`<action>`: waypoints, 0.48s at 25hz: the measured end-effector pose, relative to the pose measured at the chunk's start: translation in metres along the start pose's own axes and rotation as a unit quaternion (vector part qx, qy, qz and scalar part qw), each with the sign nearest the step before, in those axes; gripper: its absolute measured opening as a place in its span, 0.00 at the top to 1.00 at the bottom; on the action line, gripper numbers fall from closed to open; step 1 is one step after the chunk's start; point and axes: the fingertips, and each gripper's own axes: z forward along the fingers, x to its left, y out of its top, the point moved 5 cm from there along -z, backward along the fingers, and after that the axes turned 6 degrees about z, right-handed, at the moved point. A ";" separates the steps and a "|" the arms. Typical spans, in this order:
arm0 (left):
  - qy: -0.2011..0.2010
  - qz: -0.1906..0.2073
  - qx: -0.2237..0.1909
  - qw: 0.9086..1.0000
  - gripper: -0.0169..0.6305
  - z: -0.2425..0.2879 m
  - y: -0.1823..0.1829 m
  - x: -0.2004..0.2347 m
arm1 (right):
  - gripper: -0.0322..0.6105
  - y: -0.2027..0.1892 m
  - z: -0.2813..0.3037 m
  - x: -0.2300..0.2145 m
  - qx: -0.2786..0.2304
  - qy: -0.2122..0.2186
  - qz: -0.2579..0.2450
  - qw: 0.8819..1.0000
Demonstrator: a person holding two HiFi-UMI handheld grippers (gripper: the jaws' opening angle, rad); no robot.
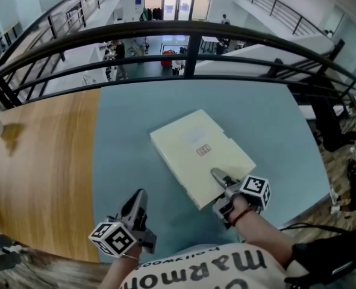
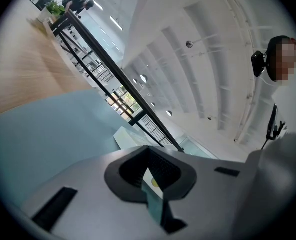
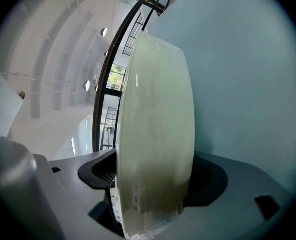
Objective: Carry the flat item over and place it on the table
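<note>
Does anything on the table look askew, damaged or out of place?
Only mildly: the flat cream item lies skewed to the edges of the table, with its near edge between the jaws of the right gripper. No damage or spill shows.

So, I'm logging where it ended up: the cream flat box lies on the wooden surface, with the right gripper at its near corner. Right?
Not quite. The head view shows the cream flat box lying on the blue-green surface, not the wooden surface to its left; the right gripper is at its near corner, as you said.
</note>
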 end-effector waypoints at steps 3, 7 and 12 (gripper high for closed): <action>0.000 -0.004 0.001 1.000 0.97 -0.004 -0.002 -0.002 | 0.36 0.000 0.000 0.003 -0.005 -0.009 -0.006 1.000; -0.002 -0.007 0.002 1.000 0.97 -0.008 -0.002 -0.005 | 0.34 0.005 0.003 -0.006 -0.005 -0.030 -0.013 0.999; 0.001 -0.005 -0.004 1.000 0.97 -0.012 0.002 -0.005 | 0.32 0.004 0.003 -0.007 -0.008 -0.047 -0.010 0.999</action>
